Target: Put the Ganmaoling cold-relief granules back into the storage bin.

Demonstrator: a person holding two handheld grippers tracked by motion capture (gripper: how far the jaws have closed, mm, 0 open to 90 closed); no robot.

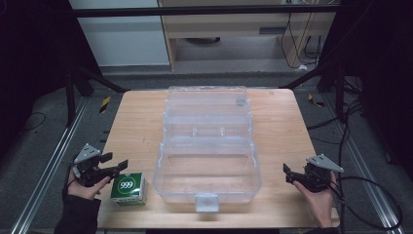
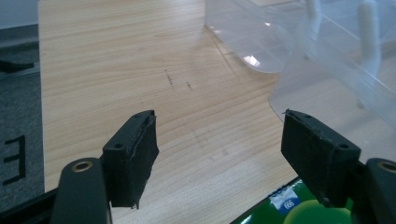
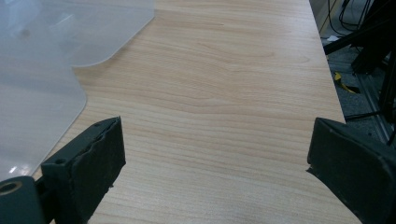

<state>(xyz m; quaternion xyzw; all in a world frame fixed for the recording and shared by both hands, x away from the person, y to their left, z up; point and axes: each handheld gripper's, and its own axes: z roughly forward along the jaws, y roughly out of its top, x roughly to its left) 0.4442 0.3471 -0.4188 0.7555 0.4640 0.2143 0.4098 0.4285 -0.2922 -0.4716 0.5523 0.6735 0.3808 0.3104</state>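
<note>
- One light wooden rectangular worktop [image 1: 141, 126] carries two things: one box and one case.
- One small green cardboard box with a white "999" label [image 1: 128, 189] sits near the worktop's front left corner, just beside the case.
- One large clear plastic hinged case [image 1: 208, 171] lies open at the centre, its lid folded back.
- Left tool [image 1: 115, 168]: jaws spread, nothing between them, poised just beside the box's left edge; in the left gripper view the box [image 2: 299, 207] lies under the right-hand jaw.
- Right tool [image 1: 289, 174]: jaws spread and empty, over bare worktop right of the case, well apart from the box.
</note>
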